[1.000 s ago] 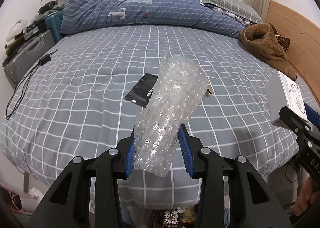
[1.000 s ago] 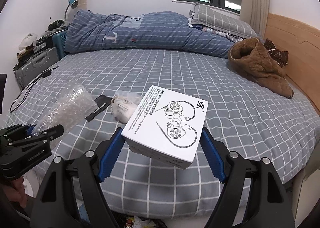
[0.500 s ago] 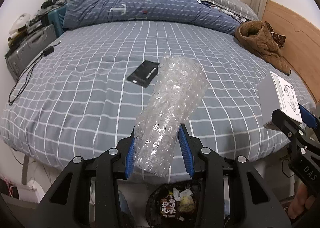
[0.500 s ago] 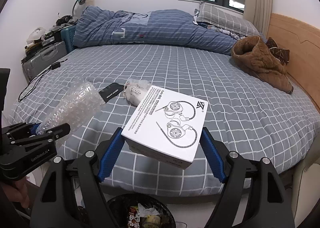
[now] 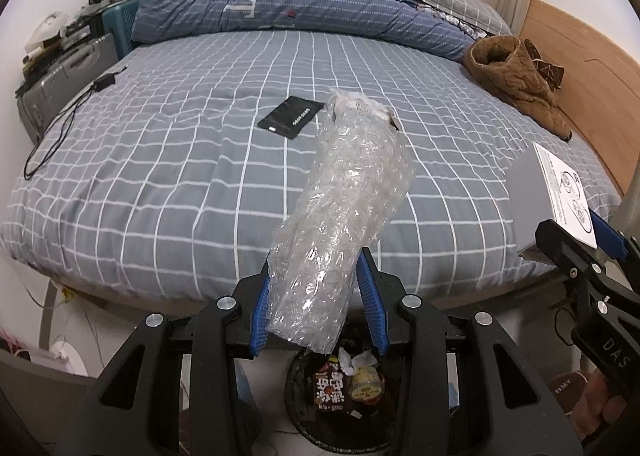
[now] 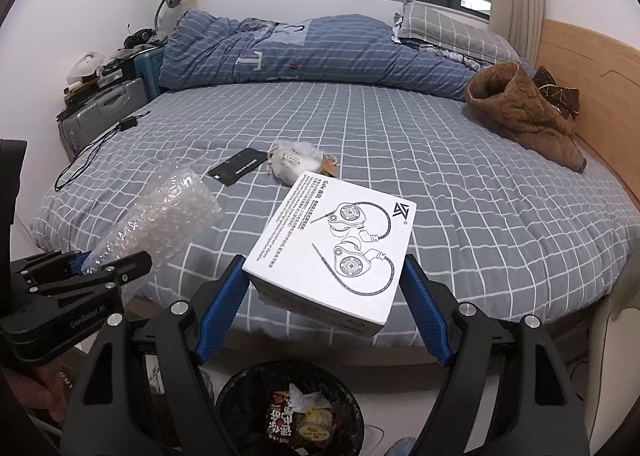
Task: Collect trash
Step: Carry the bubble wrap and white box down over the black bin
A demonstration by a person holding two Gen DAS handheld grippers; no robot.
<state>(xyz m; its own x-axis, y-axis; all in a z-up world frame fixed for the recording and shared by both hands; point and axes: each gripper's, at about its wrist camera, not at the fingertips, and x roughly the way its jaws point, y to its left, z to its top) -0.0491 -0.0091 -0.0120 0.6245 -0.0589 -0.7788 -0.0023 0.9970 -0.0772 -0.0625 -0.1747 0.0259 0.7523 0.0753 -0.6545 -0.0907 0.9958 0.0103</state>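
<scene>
My left gripper (image 5: 318,308) is shut on a clear roll of bubble wrap (image 5: 344,216), held above a black trash bin (image 5: 304,416) on the floor by the bed's foot. My right gripper (image 6: 324,312) is shut on a white earphone box (image 6: 336,244), also held above the trash bin (image 6: 240,396). The bin holds wrappers. On the bed lie a black packet (image 6: 238,166) and a crumpled white bag (image 6: 298,160). The box (image 5: 564,196) and the right gripper (image 5: 580,256) show at the right of the left wrist view; the bubble wrap (image 6: 160,216) shows at the left of the right wrist view.
A grey checked bed (image 5: 160,176) fills both views, with a blue duvet (image 6: 300,52) and a brown coat (image 6: 520,112) at the back. A black cable (image 5: 60,128) lies on the bed's left side. A grey suitcase (image 6: 100,116) stands left; wooden headboard (image 6: 600,88) right.
Both grippers have pulled back from the bed with their loads. The trash bin has come into view below them, and the bed's front edge now shows.
</scene>
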